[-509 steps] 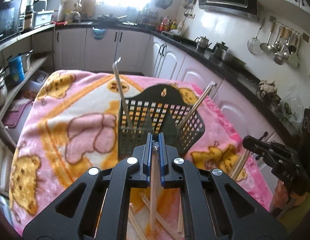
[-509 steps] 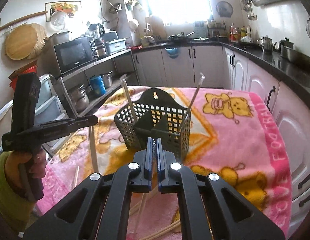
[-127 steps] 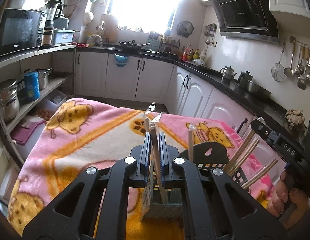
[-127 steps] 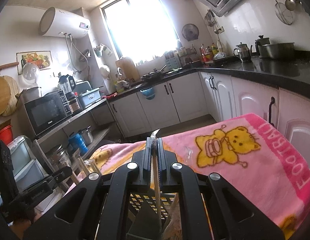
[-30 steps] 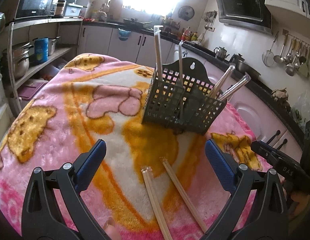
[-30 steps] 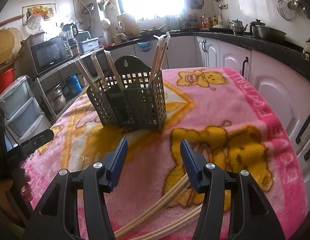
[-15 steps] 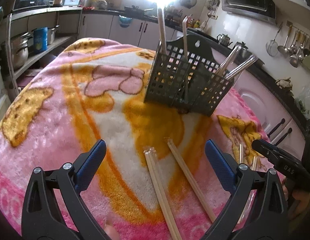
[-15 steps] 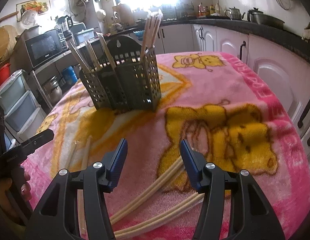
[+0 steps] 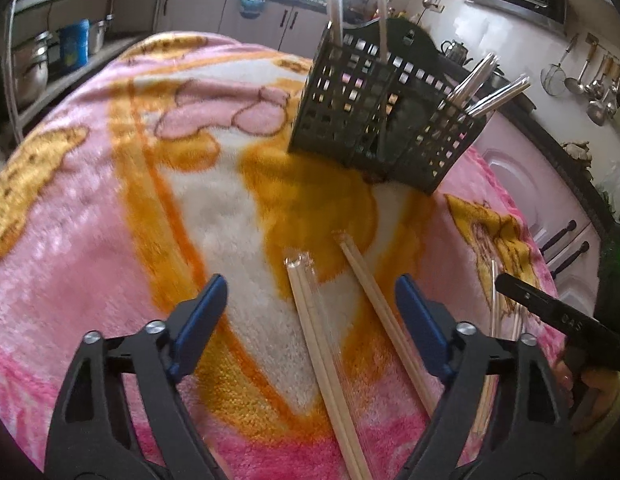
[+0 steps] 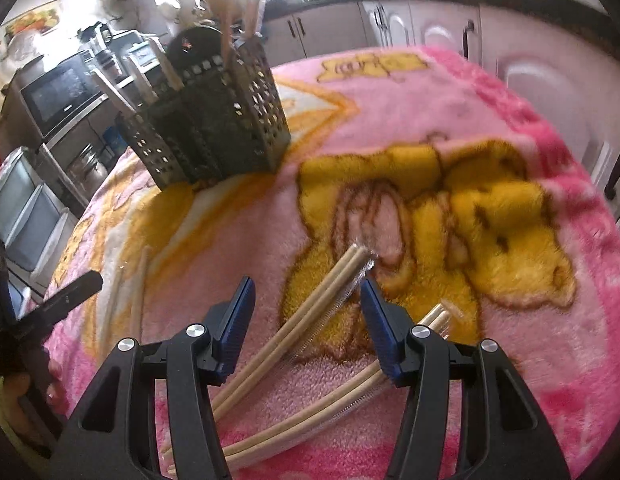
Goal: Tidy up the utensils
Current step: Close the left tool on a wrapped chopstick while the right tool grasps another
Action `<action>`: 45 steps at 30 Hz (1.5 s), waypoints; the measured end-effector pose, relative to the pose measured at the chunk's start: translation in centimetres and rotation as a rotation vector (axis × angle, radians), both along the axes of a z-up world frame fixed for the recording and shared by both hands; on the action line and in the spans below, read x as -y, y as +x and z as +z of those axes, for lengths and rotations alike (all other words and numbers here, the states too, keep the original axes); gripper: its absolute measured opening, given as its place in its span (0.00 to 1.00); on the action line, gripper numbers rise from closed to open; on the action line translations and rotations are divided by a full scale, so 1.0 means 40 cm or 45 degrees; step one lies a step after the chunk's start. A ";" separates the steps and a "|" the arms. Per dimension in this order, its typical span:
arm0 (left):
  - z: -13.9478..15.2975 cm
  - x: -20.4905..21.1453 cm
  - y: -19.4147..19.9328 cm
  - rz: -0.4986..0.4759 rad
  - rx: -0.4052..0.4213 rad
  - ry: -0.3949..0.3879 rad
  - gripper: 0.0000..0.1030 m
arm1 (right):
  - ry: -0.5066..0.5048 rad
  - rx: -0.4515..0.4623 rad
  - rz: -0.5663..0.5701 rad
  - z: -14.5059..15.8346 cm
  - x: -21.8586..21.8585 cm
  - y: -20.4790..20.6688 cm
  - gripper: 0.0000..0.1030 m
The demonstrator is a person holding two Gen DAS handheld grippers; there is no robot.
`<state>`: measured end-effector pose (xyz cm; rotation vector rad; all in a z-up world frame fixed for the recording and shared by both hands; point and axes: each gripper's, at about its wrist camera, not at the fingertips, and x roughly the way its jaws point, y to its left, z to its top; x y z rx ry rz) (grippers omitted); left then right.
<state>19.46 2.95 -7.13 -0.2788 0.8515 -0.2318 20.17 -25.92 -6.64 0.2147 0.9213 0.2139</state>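
A dark perforated utensil basket [image 9: 382,120] [image 10: 214,124] stands on the pink cartoon blanket [image 9: 110,184] [image 10: 490,128] and holds several wrapped chopstick pairs upright. Two wrapped pairs [image 9: 326,352] [image 9: 386,312] lie flat in front of my left gripper [image 9: 310,320]; its jaws are closing, both pairs lie between them, and the pads touch neither. My right gripper [image 10: 308,316] hovers low over another wrapped pair [image 10: 310,312], which lies between its pads untouched. One more pair [image 10: 342,404] lies under its right finger.
Loose chopsticks [image 10: 140,296] lie on the blanket's left in the right wrist view. White kitchen cabinets [image 10: 410,28], a microwave shelf [image 10: 58,92] and hanging ladles [image 9: 590,84] ring the table. The blanket's edge drops off close on the right.
Both grippers have sunk toward the blanket and tilted down. The chopsticks now sit larger between the fingers, and the left jaws have narrowed.
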 end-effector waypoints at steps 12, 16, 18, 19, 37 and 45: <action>-0.020 -0.006 0.033 0.015 -0.080 -0.067 0.46 | 0.089 -0.099 -0.026 -0.020 0.015 0.095 0.45; -0.022 -0.001 0.048 0.034 -0.086 -0.045 0.34 | 0.057 -0.117 -0.078 -0.022 0.021 0.130 0.30; -0.022 0.004 0.056 0.034 -0.089 -0.024 0.33 | 0.058 -0.126 -0.097 -0.023 0.028 0.148 0.23; -0.022 0.009 0.059 0.034 -0.090 -0.004 0.30 | 0.061 -0.128 -0.105 -0.025 0.032 0.157 0.21; -0.017 0.014 0.089 0.036 -0.105 0.043 0.02 | 0.148 -0.029 0.034 0.036 -0.008 0.173 0.08; 0.059 -0.002 0.074 0.008 -0.011 -0.037 0.01 | 0.146 0.116 0.142 0.137 -0.056 0.132 0.07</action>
